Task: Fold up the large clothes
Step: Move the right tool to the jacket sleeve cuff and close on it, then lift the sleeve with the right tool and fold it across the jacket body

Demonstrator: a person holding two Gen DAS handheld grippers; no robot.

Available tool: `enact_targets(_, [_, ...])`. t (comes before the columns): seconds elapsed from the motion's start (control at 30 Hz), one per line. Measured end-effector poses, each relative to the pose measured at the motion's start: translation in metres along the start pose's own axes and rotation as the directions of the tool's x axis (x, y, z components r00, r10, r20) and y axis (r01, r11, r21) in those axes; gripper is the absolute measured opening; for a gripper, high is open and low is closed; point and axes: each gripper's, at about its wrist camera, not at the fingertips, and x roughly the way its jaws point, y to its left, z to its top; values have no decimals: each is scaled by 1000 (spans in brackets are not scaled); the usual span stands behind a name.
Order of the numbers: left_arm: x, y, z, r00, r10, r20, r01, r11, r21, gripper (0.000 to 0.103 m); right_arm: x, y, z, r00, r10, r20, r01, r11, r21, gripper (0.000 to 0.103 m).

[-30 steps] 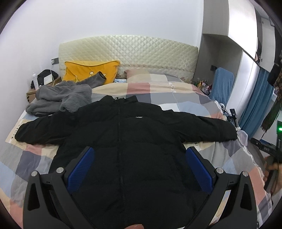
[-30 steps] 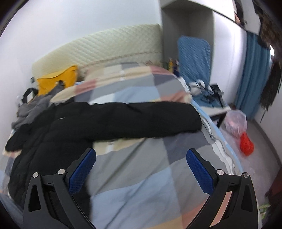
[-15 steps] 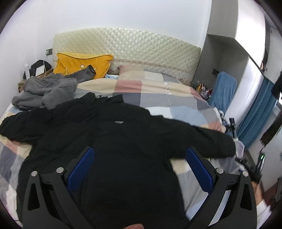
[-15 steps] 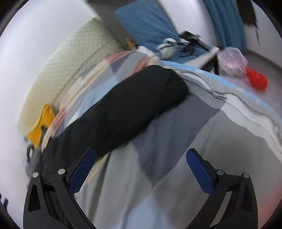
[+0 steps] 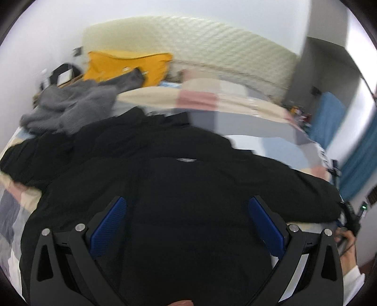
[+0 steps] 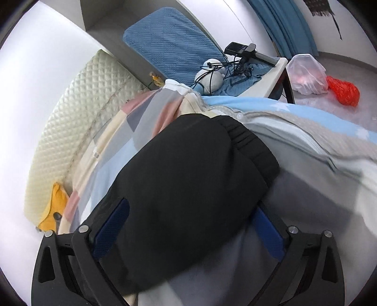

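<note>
Yellow pillow, grey fleece, blue curtain, red bag

Soft daylight; motion blur, fisheye-warped edges.

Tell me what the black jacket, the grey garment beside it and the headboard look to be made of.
Black jacket: matte woven shell, likely padded, going by its puffy sleeve and ribbed knit cuff.
Grey garment: fleece or plush, apparently; soft, fuzzy surface, though blurred.
Headboard: cream, slightly glossy, diamond-quilted covering; possibly faux leather or coated fabric.
</note>
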Motion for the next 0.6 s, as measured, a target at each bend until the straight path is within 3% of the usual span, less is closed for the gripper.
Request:
enact_targets(0.13, [21,33,-3,998,59,-20,-60,997,-49,103,12,-13,13,1000,5,17,-5,999,48,70])
enact_targets(0.2, [28,44,-6,996,78,-37,-81,995,-59,103,12,-12,18,999,-5,41,4,1000,24,43])
enact_targets(0.23, [31,49,-6,995,88,-43,-91,994,-62,103,11,-10,21,998,-3,56,2,1000,6,38])
enact_targets(0.3, [31,56,-8,994,99,-48,-102,993,-66,103,7,-3,26,997,13,79,-11,1000,-26,15])
enact_targets(0.37, [26,61,-10,995,95,-36,-97,992,-75,103,0,6,31,995,29,93,-23,998,-59,9])
enact_targets(0.43, [11,66,-19,998,67,7,-67,996,-52,103,-12,17,36,992,35,121,-24,995,-94,7])
enact_targets(0.5, [-3,75,-30,995,96,27,-95,995,-36,103,-27,27,42,989,34,140,-21,995,-97,7])
enact_targets(0.6, [-22,99,-44,995,89,40,-86,993,-76,103,-50,49,49,985,38,168,-12,988,-154,7])
